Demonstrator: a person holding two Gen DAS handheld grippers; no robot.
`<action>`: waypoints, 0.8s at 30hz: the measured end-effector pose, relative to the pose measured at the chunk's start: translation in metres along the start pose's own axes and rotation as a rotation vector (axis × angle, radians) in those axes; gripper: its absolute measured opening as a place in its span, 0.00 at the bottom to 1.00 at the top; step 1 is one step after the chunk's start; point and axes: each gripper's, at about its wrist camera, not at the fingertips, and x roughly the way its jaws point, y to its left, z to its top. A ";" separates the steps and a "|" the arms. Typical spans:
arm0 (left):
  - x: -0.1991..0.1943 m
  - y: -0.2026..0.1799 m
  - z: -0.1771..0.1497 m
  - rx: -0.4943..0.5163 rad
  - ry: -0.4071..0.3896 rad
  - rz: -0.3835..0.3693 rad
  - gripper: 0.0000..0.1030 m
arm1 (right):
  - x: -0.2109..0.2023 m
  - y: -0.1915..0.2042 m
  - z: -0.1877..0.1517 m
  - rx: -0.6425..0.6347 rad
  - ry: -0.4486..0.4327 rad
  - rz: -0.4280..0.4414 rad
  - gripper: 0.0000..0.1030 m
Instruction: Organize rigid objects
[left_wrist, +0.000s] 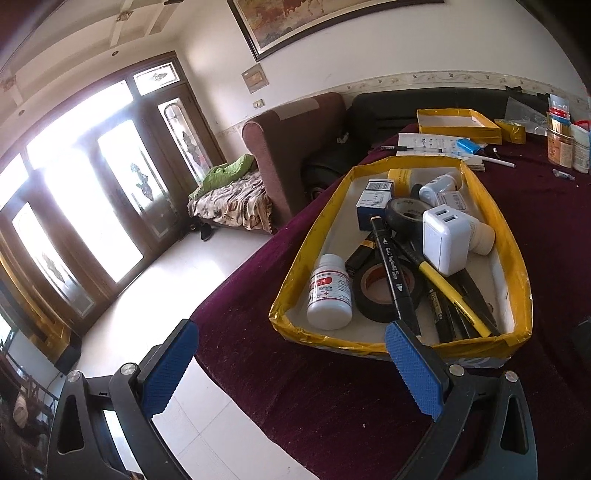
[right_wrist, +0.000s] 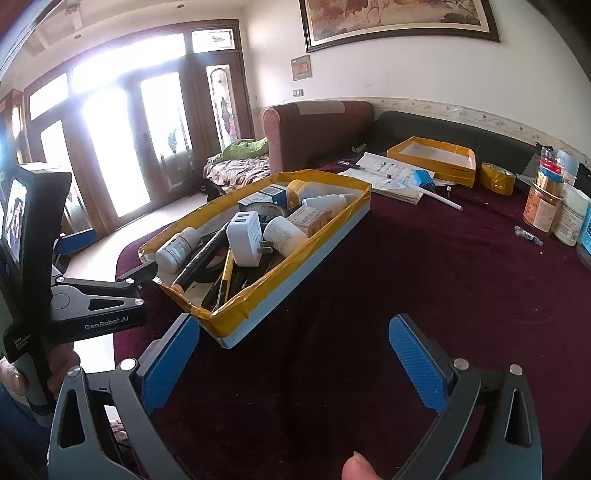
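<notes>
A yellow-taped tray (left_wrist: 314, 236) on the maroon table holds several rigid objects: a white pill bottle (left_wrist: 330, 295), a black tape roll (left_wrist: 384, 291), a black marker (left_wrist: 389, 266), a yellow pen (left_wrist: 450, 291), a white USB charger (left_wrist: 445, 240) and a blue box (left_wrist: 373, 203). My left gripper (left_wrist: 291, 369) is open at the tray's near end, one finger close to the rim, with nothing between its fingers. In the right wrist view the same tray (right_wrist: 280, 291) lies ahead to the left, with the charger (right_wrist: 245, 236) on top. My right gripper (right_wrist: 295, 365) hangs open over bare cloth.
An empty yellow tray (right_wrist: 432, 162), papers (right_wrist: 391, 177), a white pen (right_wrist: 443, 199) and a yellow tape roll (right_wrist: 496, 179) lie at the back. Jars (right_wrist: 543, 210) stand at the right edge. The table's left edge (left_wrist: 221, 295) drops to a tiled floor. A thumb (right_wrist: 356, 467) shows below.
</notes>
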 end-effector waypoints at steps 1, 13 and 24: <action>0.000 0.000 0.000 -0.001 0.001 0.003 0.99 | 0.000 0.000 0.000 0.000 0.000 0.001 1.00; 0.003 -0.002 -0.001 0.006 0.003 0.011 0.99 | 0.001 0.001 -0.001 0.000 0.001 0.003 1.00; 0.004 -0.003 0.000 0.007 0.001 0.014 0.99 | 0.002 0.001 -0.001 0.001 0.007 0.006 1.00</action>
